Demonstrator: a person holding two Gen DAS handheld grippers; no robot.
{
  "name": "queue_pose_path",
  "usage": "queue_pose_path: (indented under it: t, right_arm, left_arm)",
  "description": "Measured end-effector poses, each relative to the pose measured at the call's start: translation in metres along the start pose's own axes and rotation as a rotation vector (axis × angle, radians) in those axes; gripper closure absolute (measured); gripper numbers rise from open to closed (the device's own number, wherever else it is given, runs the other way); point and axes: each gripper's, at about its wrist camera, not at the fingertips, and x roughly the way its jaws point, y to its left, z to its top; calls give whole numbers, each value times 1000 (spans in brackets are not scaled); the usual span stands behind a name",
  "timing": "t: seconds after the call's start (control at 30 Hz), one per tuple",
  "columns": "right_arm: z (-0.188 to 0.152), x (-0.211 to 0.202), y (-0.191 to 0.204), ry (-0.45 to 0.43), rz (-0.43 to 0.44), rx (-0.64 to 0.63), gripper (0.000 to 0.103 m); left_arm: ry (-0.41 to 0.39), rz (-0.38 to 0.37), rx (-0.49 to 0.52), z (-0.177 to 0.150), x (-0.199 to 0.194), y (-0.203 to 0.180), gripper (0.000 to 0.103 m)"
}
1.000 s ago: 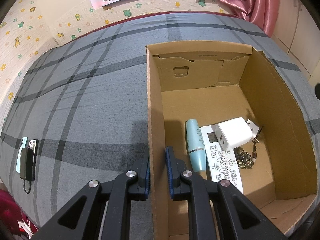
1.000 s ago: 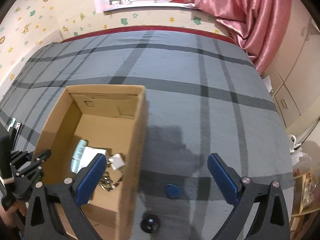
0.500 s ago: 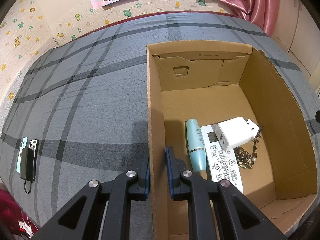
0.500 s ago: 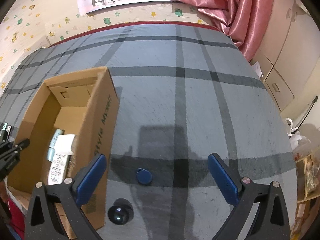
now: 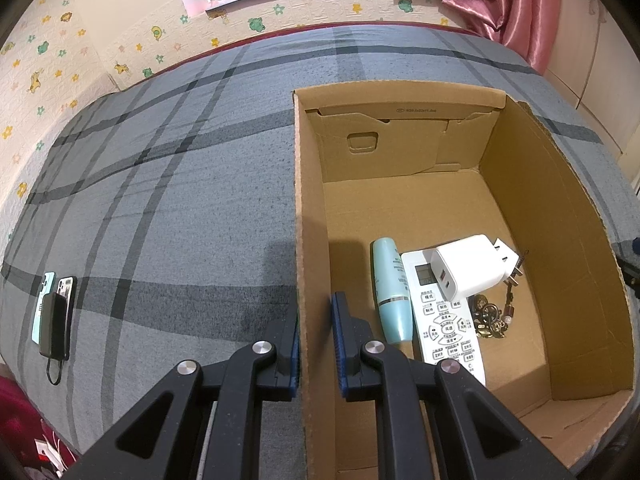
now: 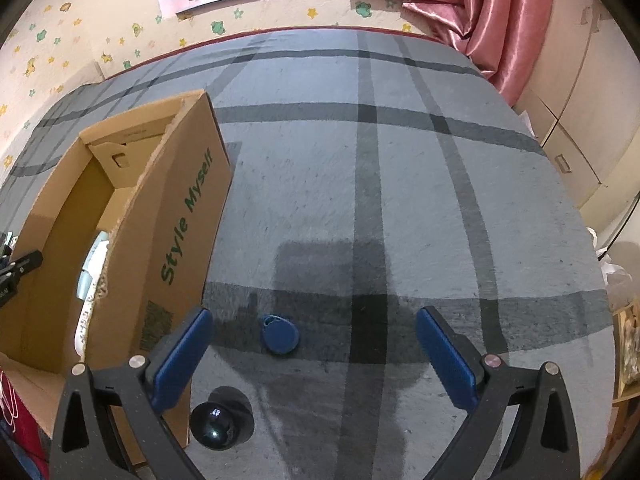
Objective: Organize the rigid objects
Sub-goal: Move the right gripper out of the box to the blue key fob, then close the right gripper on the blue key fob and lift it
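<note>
My left gripper is shut on the left wall of the open cardboard box, one pad outside and one inside. Inside the box lie a teal bottle, a white remote, a white charger and a dark keychain. In the right wrist view the box stands at the left. My right gripper is open just above the bed, with a blue key fob lying between its fingers, nearer the left one. A black ball rests beside the left finger, close to the box.
The grey plaid bedspread spreads wide to the right of the box. Two phones and a black power bank lie at the bed's left edge. A pink curtain and cabinets stand at the far right.
My right gripper has sunk and shifted right, away from above the box; the blue fob now lies between its open fingers. The left gripper and box have not moved.
</note>
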Motion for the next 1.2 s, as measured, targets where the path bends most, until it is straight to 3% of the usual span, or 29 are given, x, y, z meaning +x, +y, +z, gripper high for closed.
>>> queue_pose_path:
  t: [0.37, 0.47, 0.53, 0.67, 0.77, 0.87, 1.2]
  right_arm:
    - [-10, 36, 11, 79, 5, -34, 9]
    - [-12, 44, 13, 98, 3, -46, 18]
    - [-15, 49, 15, 112, 7, -48, 30]
    - [-19, 58, 16, 143, 20, -47, 38]
    - [-21, 62, 18, 153, 29, -61, 51]
    - [-22, 62, 18, 148, 32, -61, 73]
    - [-22, 55, 19, 137, 20, -68, 75]
  left_arm:
    - [1, 3, 2, 0, 0, -1, 89]
    - [1, 2, 2, 0, 0, -1, 89]
    - [0, 3, 2, 0, 0, -1, 89]
    - [0, 2, 2, 0, 0, -1, 89]
    - [0, 3, 1, 0, 0, -1, 89]
    - [0, 1, -1, -1, 0, -1, 89]
    - [0, -1, -2, -2, 0, 0, 89]
